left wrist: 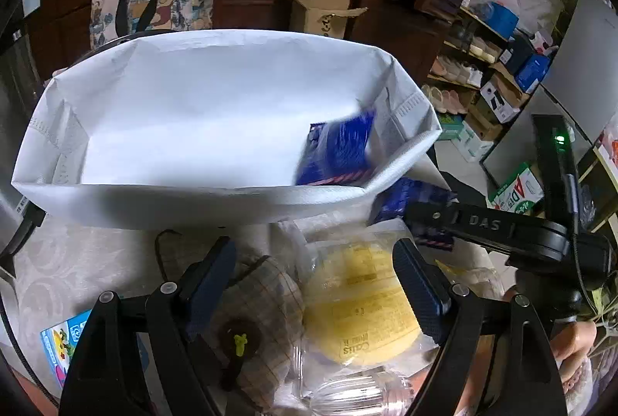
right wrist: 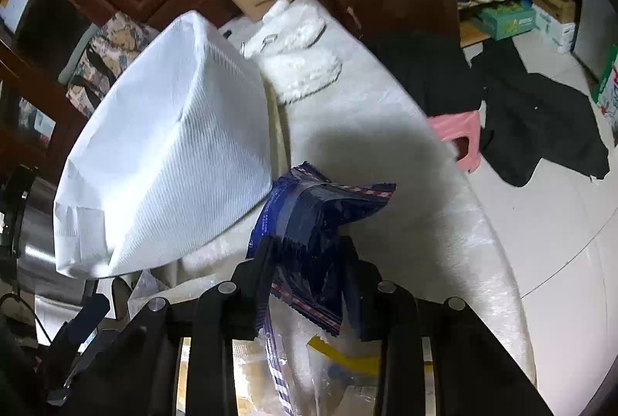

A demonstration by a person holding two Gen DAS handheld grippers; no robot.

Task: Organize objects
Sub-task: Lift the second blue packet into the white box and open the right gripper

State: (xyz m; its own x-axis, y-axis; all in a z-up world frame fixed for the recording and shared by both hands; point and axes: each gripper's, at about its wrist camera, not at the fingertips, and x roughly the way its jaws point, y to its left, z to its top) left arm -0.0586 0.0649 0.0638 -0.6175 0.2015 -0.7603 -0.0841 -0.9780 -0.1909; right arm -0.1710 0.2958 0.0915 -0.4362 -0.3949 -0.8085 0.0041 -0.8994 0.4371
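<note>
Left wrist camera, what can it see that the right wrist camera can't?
Only the left wrist view looks inside the white fabric bag, where a blue snack packet lies, and shows the yellow round item in clear wrap between the open left gripper. Only the right wrist view shows the pink plastic stool. Both show the bag and the right gripper pinching another blue packet.

"DAS" stands on the black arm of the right gripper [left wrist: 484,223]; the yellow packet [left wrist: 363,308] bears an upside-down word, seemingly "Colis".
</note>
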